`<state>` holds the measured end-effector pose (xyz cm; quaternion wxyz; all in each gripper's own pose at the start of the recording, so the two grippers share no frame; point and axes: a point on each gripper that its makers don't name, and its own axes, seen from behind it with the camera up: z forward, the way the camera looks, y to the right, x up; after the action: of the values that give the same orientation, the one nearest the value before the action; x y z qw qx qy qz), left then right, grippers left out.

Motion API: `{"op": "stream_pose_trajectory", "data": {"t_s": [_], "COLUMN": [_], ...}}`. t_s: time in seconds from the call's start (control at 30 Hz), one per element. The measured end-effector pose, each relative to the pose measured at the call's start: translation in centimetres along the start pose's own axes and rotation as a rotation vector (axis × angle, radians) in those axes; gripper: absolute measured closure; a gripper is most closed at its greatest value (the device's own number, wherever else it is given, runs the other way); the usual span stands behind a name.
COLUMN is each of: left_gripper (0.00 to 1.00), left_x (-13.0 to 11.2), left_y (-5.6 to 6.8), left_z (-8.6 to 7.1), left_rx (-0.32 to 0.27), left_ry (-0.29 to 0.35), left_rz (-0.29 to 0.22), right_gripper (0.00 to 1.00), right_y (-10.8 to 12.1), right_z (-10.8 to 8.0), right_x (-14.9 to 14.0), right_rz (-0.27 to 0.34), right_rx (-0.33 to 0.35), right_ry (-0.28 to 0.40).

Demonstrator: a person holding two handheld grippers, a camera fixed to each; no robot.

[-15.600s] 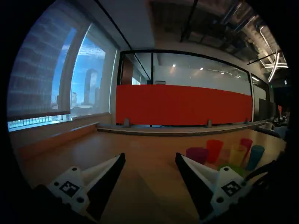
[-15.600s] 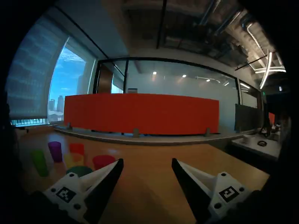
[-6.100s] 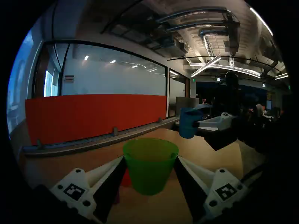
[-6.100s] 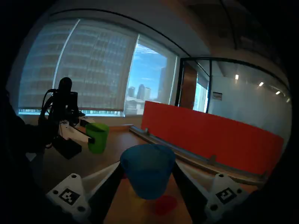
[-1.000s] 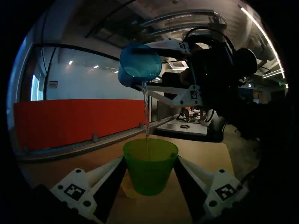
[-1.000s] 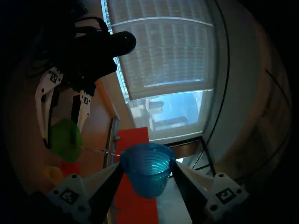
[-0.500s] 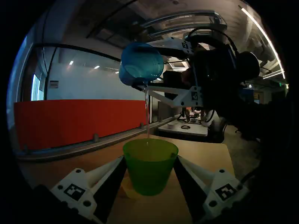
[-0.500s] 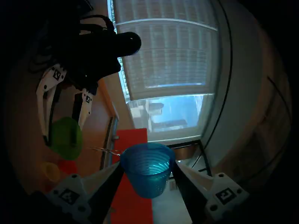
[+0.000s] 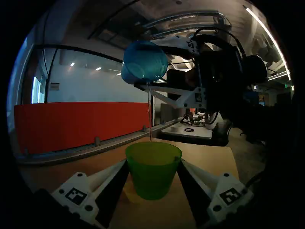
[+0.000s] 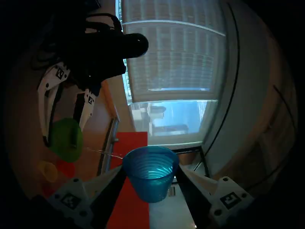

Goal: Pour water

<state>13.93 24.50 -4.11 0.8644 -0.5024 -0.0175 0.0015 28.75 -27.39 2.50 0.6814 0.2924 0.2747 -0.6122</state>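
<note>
Water (image 9: 149,114) falls in a thin stream from the blue cup (image 9: 145,65), which is tipped over, into the green cup (image 9: 153,175) directly below. Right gripper (image 10: 150,168): both fingers pressed to the blue cup's sides, held high. Left gripper (image 9: 152,161): fingers closed against the green cup, upright, over the wooden table (image 9: 207,152). Red partition (image 9: 76,122) stands behind.

Open gap between blue cup (image 9: 145,63) and green cup (image 9: 153,170)
</note>
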Motion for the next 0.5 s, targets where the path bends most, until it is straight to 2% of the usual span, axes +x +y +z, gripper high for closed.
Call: {"op": "stream_pose_trajectory", "data": {"t_s": [0.5], "left_gripper": [0.16], "left_x": [0.23], "left_y": [-0.24], "left_z": [0.23], "left_rx": [0.003], "left_ry": [0.006], "left_rz": [-0.002], "right_gripper": [0.1], "right_y": [0.4], "right_z": [0.03], "right_x": [0.36], "right_rz": [-0.074], "right_rx": [-0.012], "right_ry": [0.009]}}
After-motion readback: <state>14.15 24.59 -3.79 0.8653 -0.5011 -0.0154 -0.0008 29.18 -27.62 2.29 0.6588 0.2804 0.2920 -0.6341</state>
